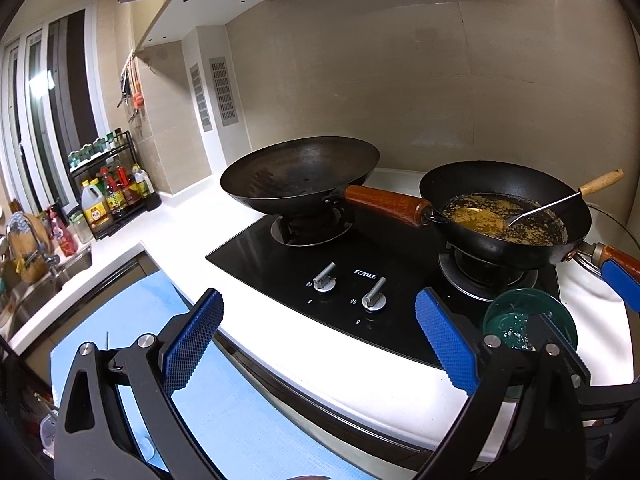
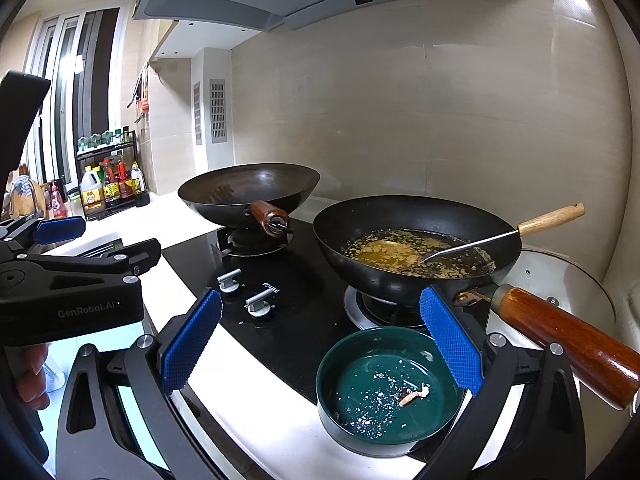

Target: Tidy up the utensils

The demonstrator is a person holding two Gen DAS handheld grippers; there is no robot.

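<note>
Above the stove (image 2: 280, 320), both tongs (image 1: 320, 320) (image 2: 320, 336) gape wide, empty.

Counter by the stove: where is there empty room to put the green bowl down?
The white counter is bare between the bottle rack and the left wok, and along the front edge below the knobs. It is crowded on the right: the bowl, the dirty wok with its spatula, and a glass lid.
</note>
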